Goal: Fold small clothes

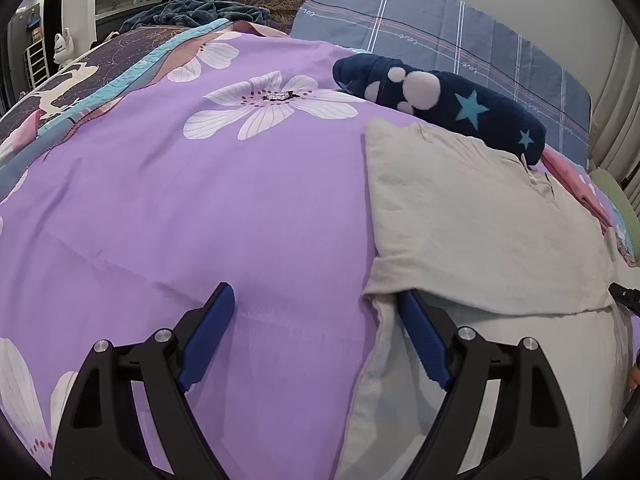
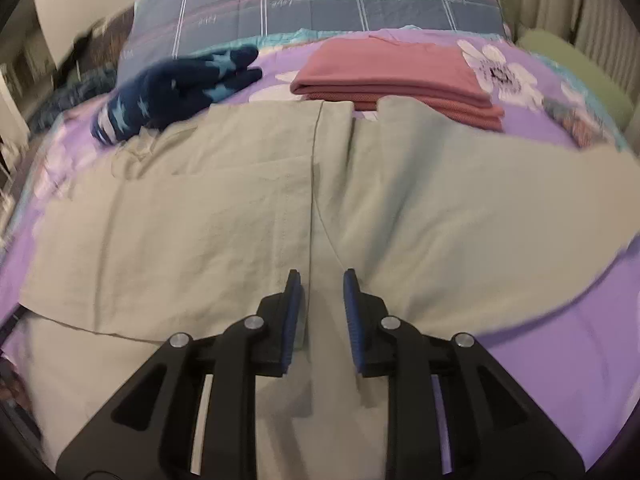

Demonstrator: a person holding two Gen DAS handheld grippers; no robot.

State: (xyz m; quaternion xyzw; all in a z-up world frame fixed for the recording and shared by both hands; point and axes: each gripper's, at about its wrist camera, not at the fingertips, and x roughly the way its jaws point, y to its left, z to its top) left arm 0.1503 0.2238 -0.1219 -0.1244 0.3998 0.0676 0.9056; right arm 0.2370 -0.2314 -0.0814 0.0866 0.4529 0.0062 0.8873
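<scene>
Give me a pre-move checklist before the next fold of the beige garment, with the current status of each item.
1. Left hand-held gripper open: ok, jaws wide apart.
2. Left hand-held gripper engaged with the beige cotton garment: cannot tell; one finger sits under the folded edge, the other rests on the purple floral bedsheet.
3. Right hand-held gripper open over the garment: ok, jaws apart with a narrow gap, nothing between them.
4. Garment lying flat: not ok, wrinkles near the far left corner.
5. Folded pink cloth out of the way: ok, beyond the garment's far edge.
6. Navy star-patterned fleece item off the garment: cannot tell; it lies at the far edge.
</scene>
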